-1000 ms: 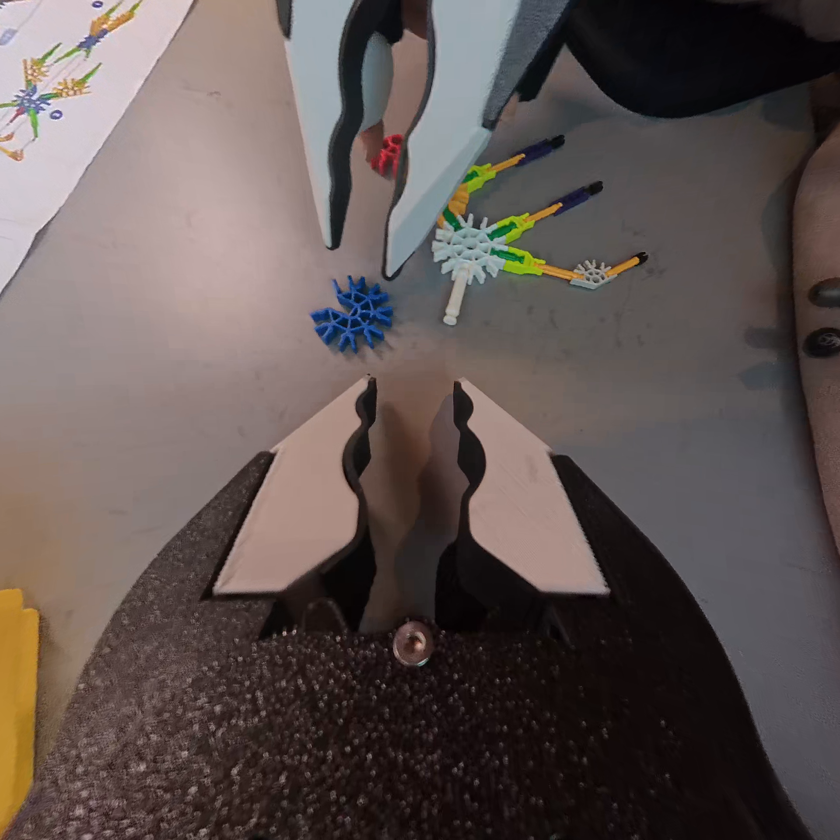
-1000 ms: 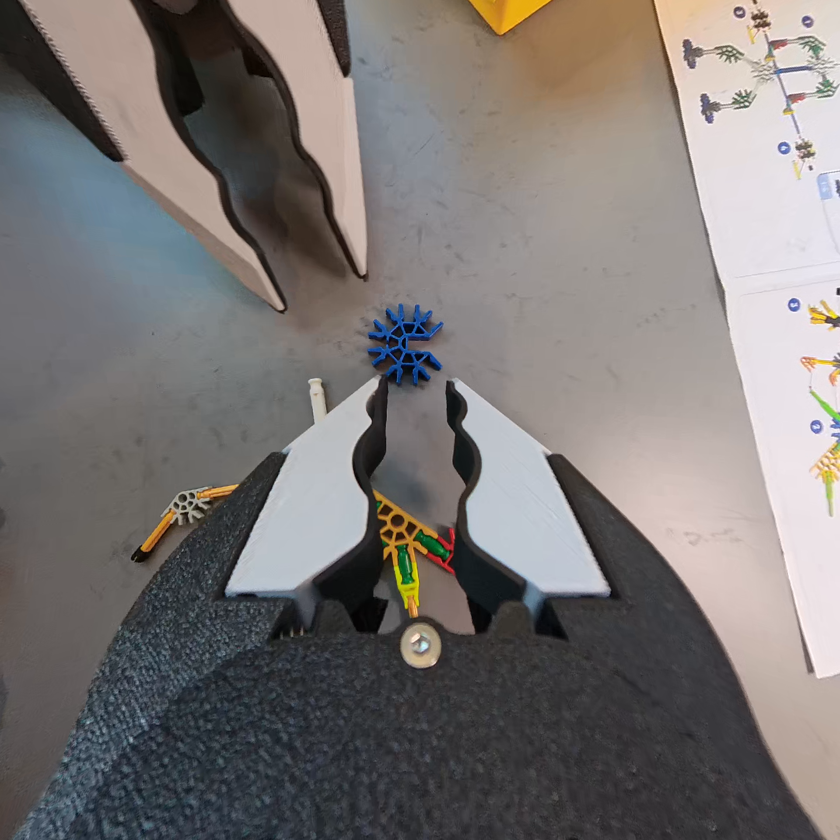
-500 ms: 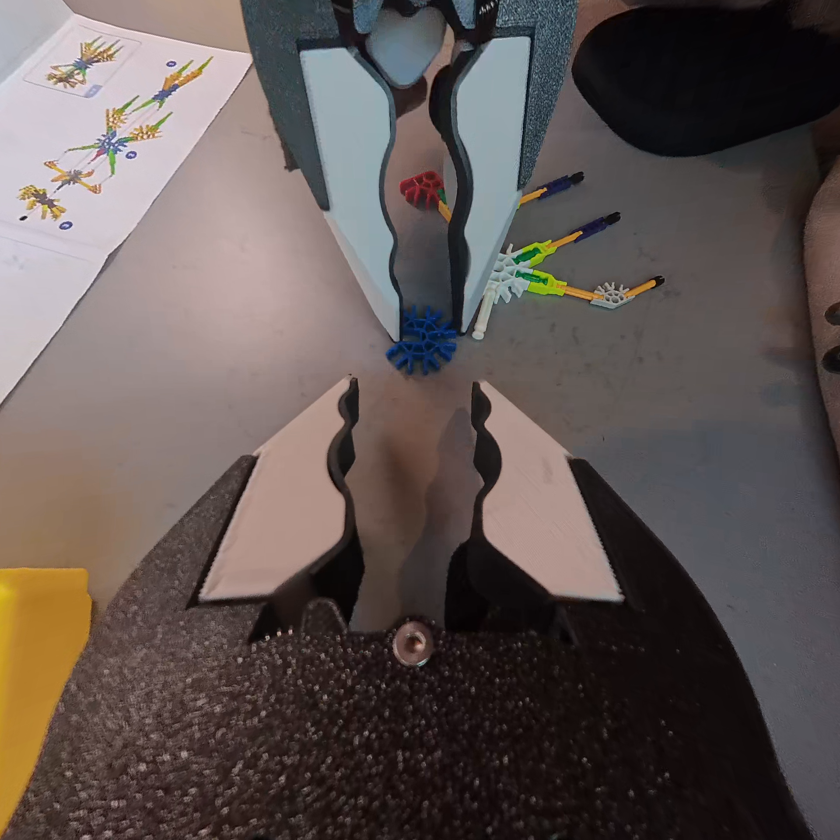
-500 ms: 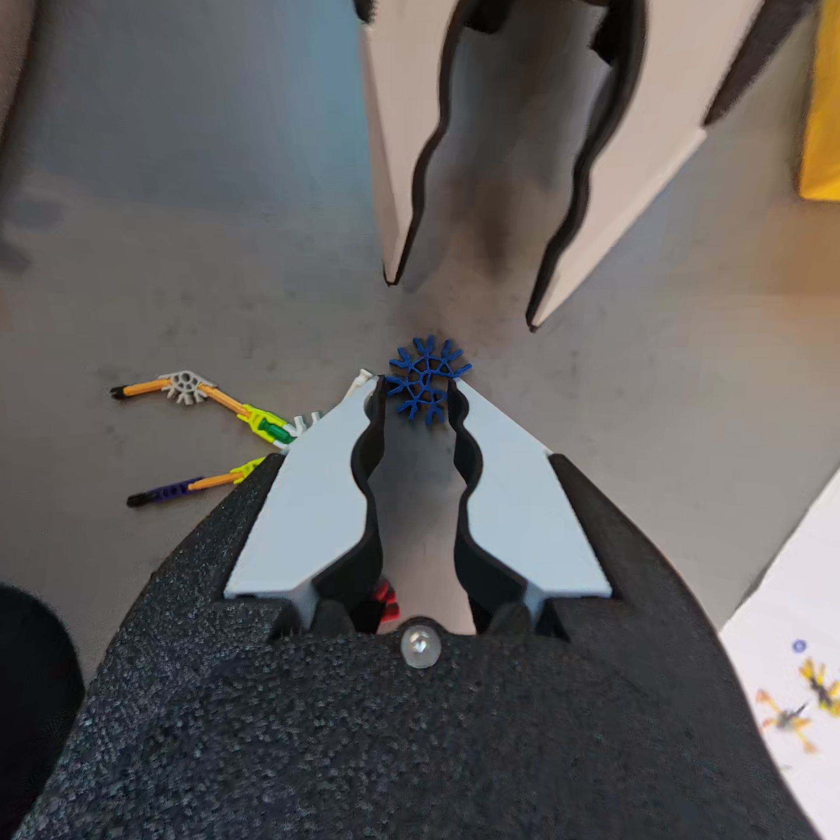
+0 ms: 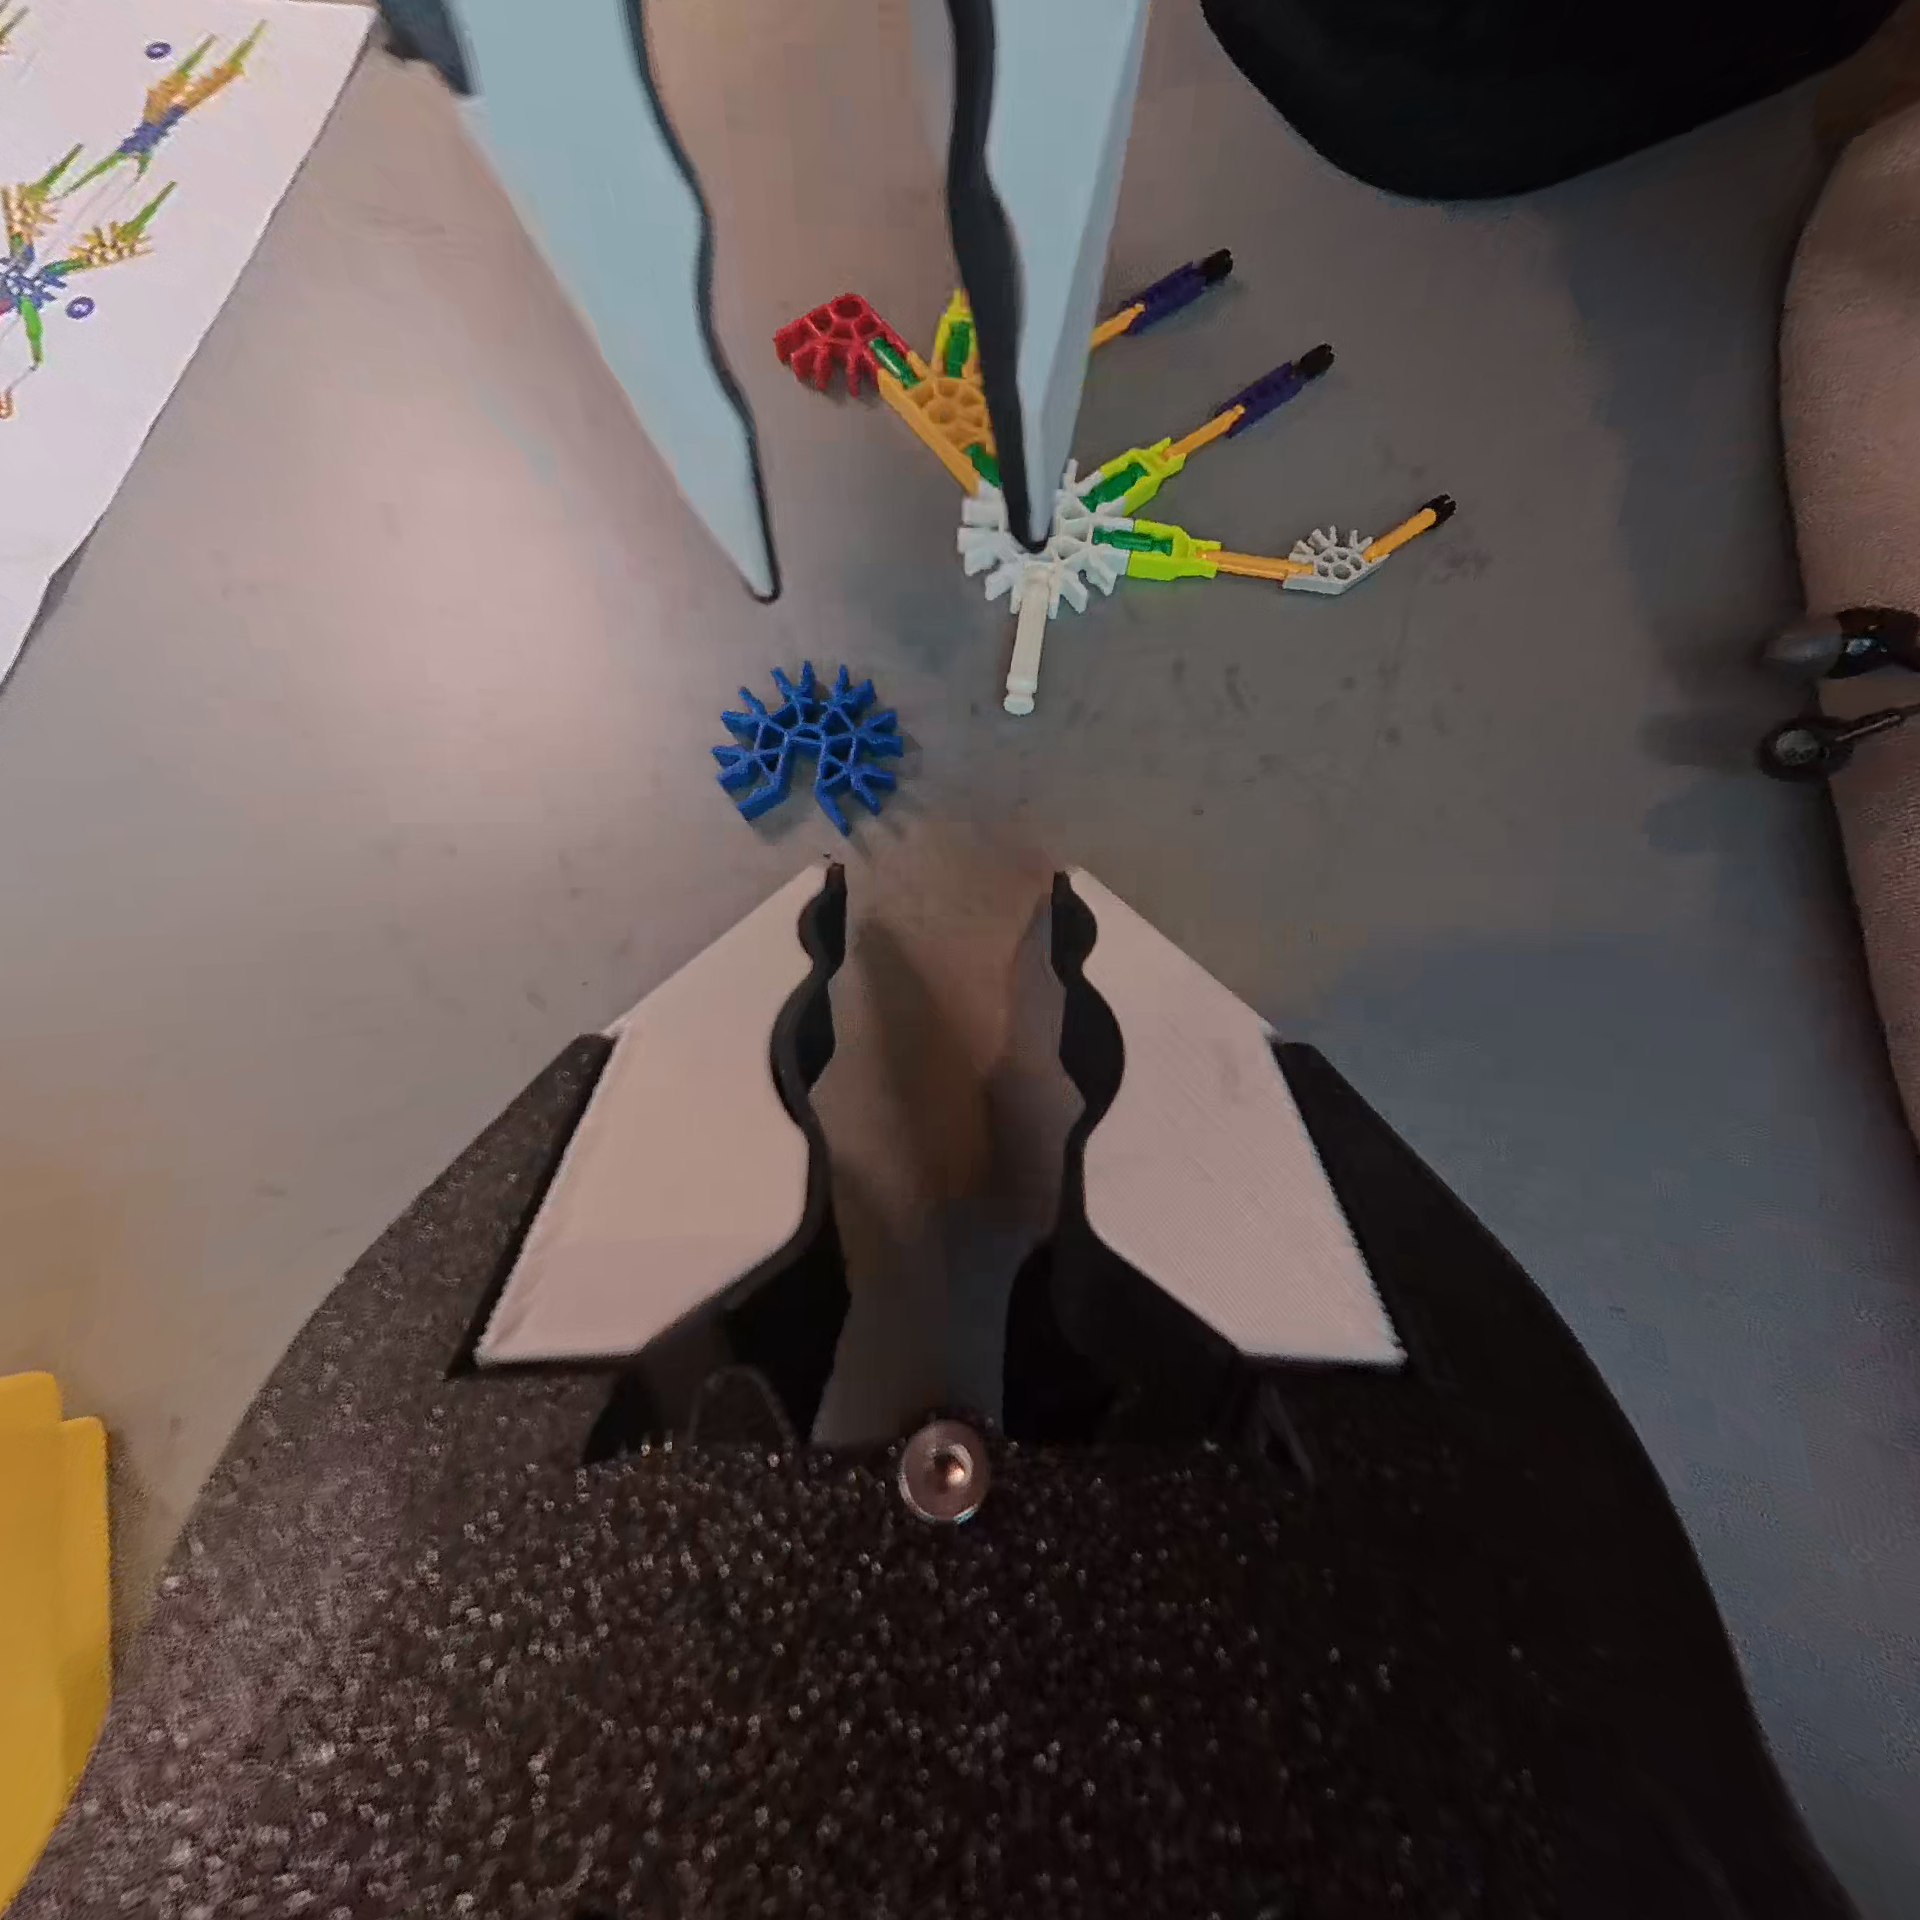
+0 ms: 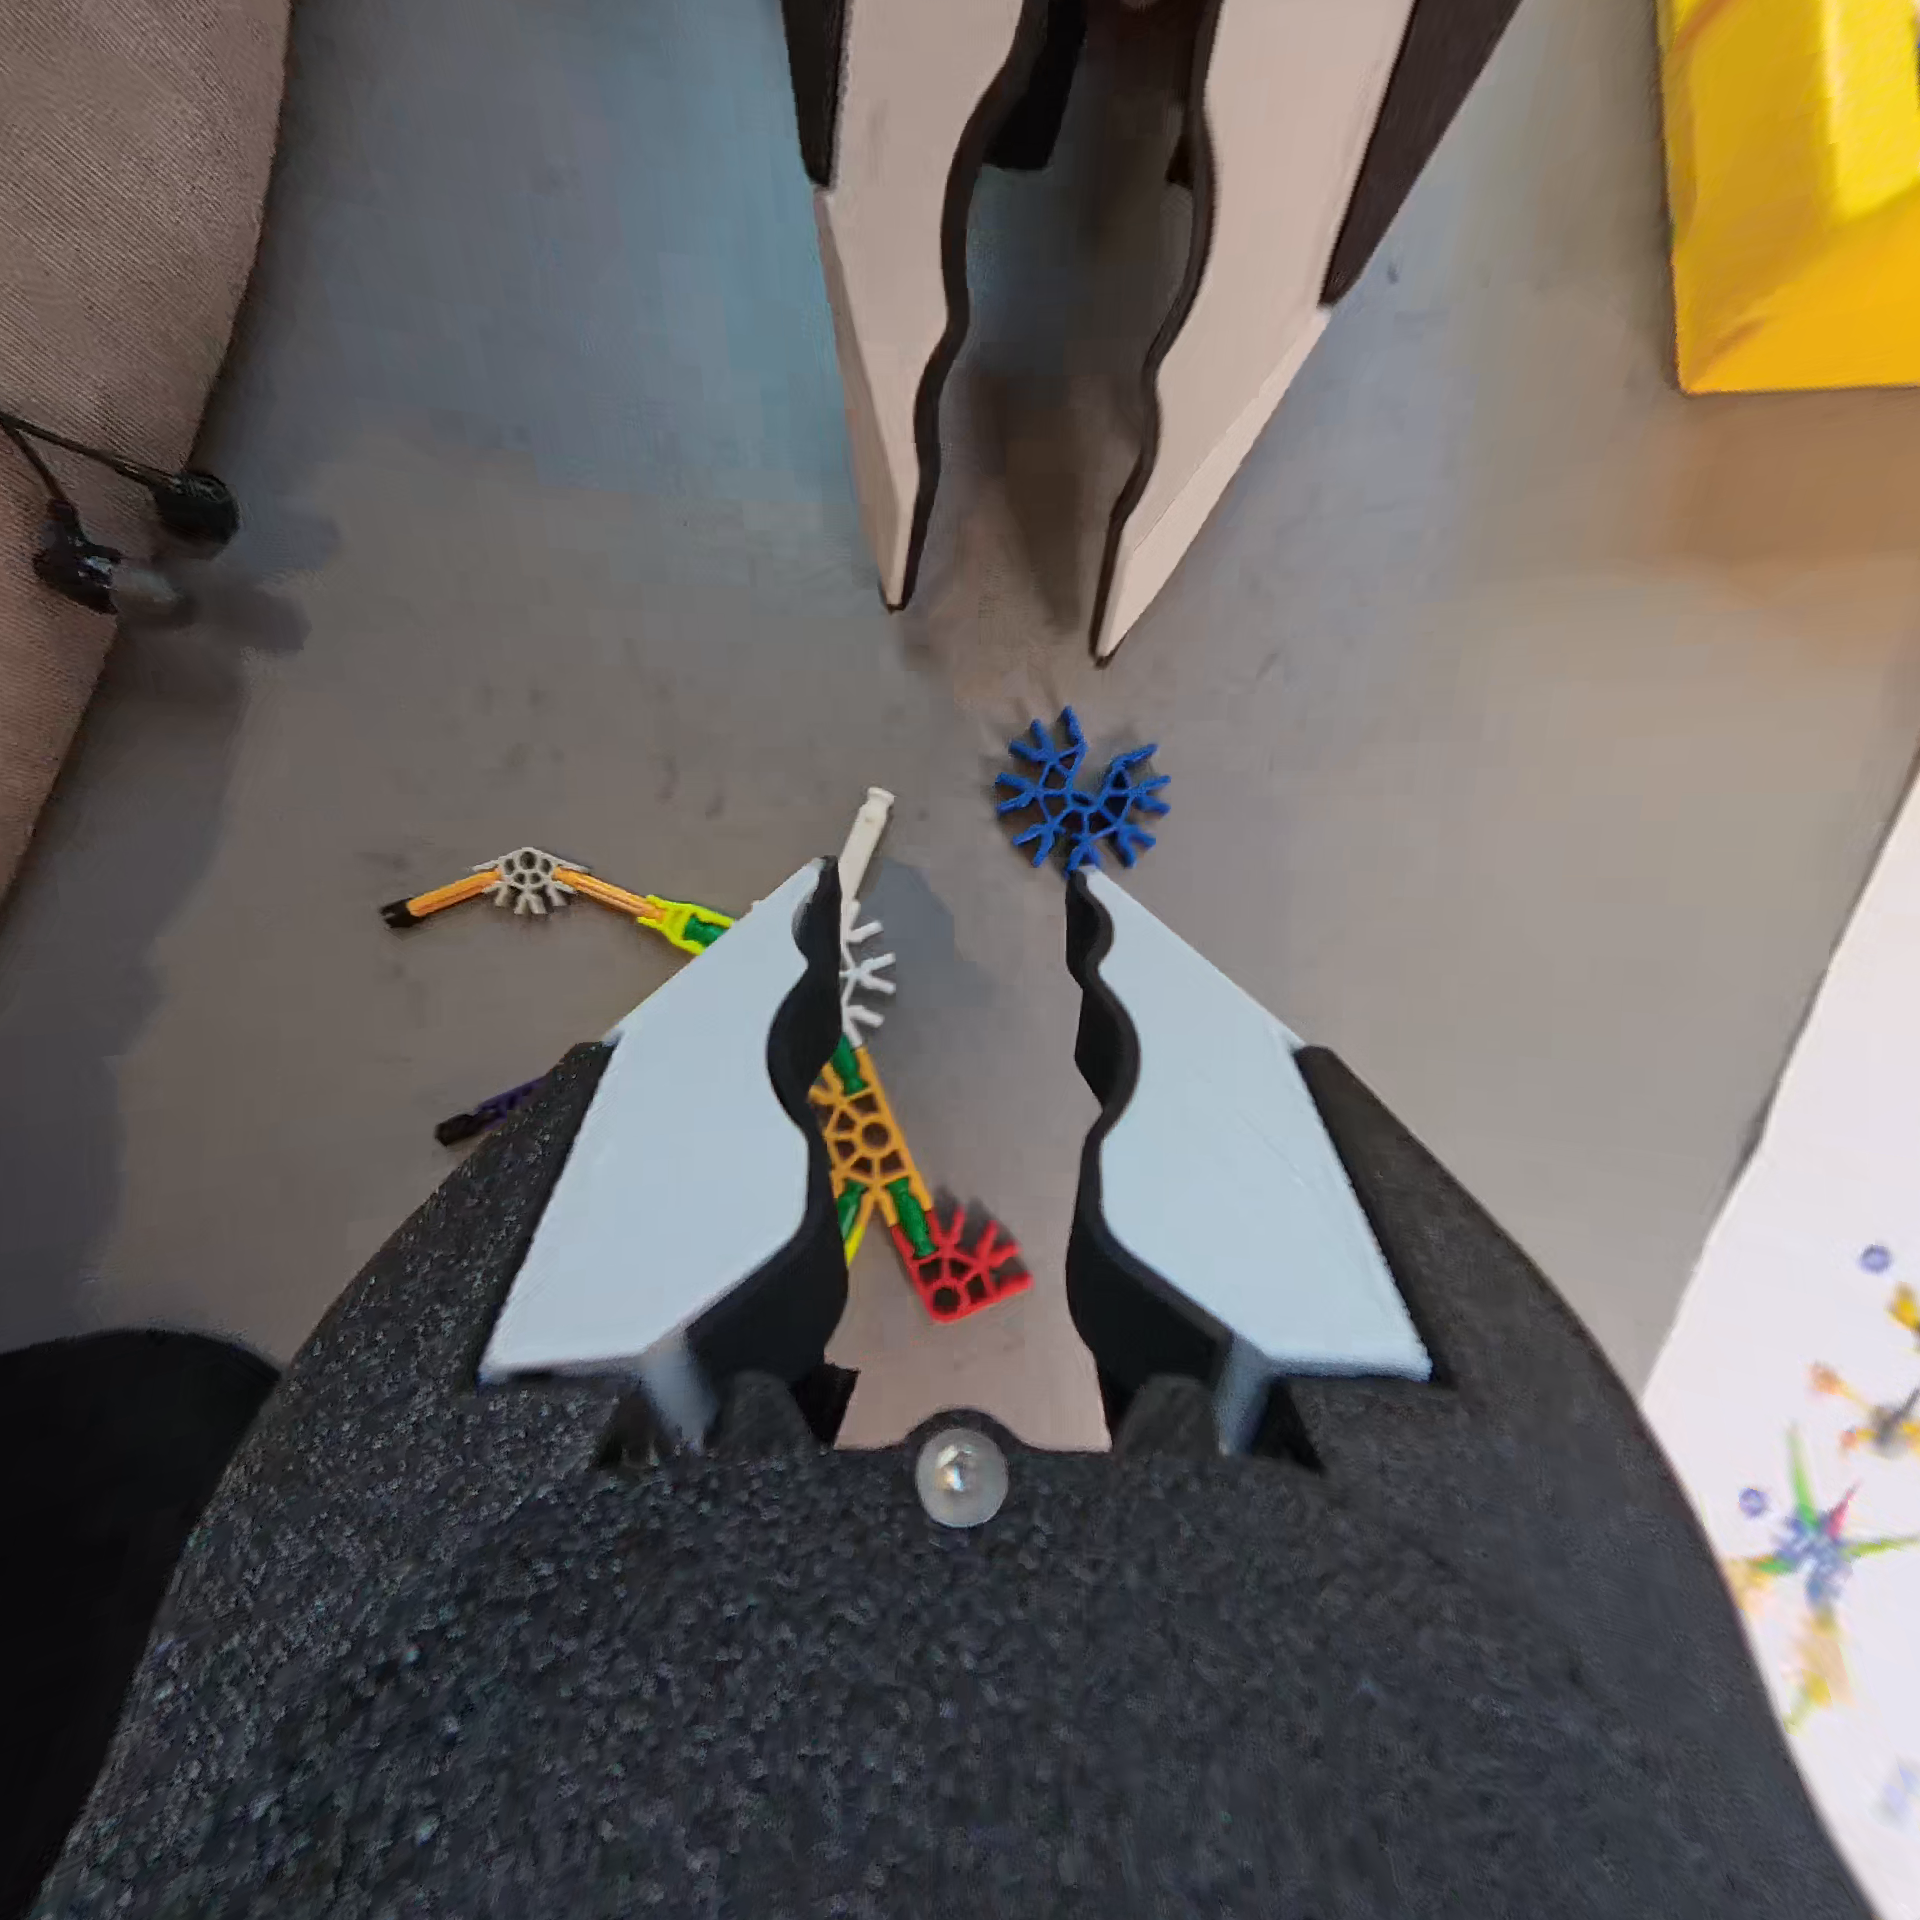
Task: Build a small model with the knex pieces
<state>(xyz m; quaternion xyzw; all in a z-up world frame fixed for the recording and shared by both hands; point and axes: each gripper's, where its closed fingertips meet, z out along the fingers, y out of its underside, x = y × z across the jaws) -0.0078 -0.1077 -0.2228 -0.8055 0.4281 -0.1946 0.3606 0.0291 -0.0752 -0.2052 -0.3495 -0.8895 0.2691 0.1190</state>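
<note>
The blue snowflake connector [image 5: 808,746] lay flat on the grey table [image 5: 312,831], loose, touched by nothing. It was near round, with no real long axis to line up on. From the left gripper [image 5: 940,873] it sat just ahead of the tips and off to the left, nearest the left finger tip, not between the two. From the right gripper [image 6: 951,878] it lay just ahead and to the right, all but at the tip of the right finger. Both sets of tips were close; the right one's looked the closer, though the margin was slim.

Both grippers were parted to a moderate gap and carried nothing. The two faced each other across the connector.

Next out, the built assembly: a white hub [image 5: 1044,545] with a short white rod [image 5: 1023,655] pointing toward the left gripper, yellow and green rods fanning away to a small grey connector [image 5: 1330,551], an orange connector [image 6: 868,1138] and a red connector [image 6: 961,1262] behind. In the left wrist view one right finger stood over the white hub; whether it touched could not be told. In the right wrist view part of the assembly lay on the table under the open fingers.

Further off were an instruction sheet [image 5: 114,239], a yellow box [image 6: 1787,187], and earphones [image 6: 125,540] by a beige cushion [image 6: 114,260].
</note>
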